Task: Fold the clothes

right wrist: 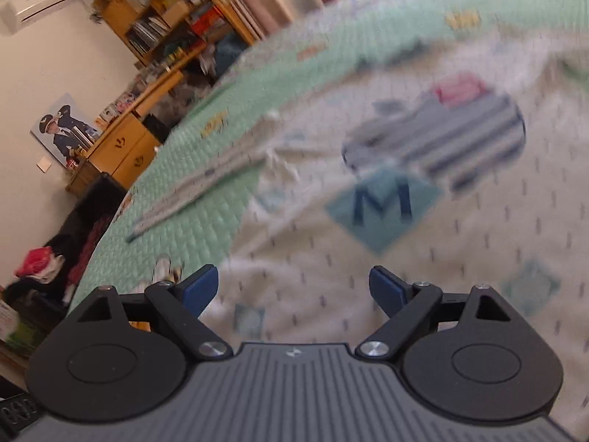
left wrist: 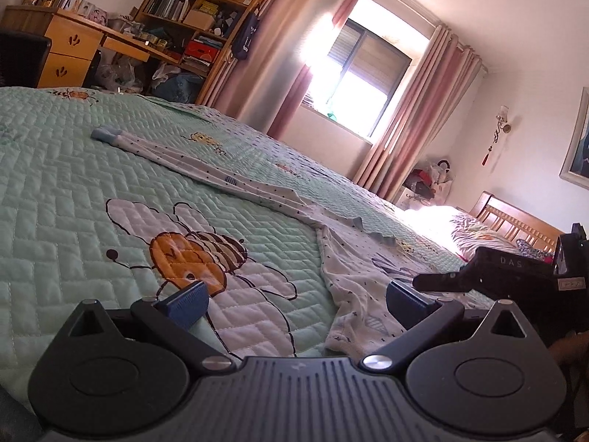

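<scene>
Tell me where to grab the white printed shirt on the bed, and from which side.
Probably take the white printed shirt at its near hem, where the edge lies rumpled on the green quilt. Come in low from the near side with the open left gripper, one of its fingers already beside that edge. The long sleeve lies flat, harder to pinch.

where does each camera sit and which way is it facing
Left wrist: on the left hand-held gripper, low over the bedspread, facing the window; its open blue fingers show, the right hand-held gripper at the right edge.
Right wrist: on the right hand-held gripper, tilted down at the shirt; open fingers show; blurred.
Shared: shirt, bedspread, bookshelf.
</scene>
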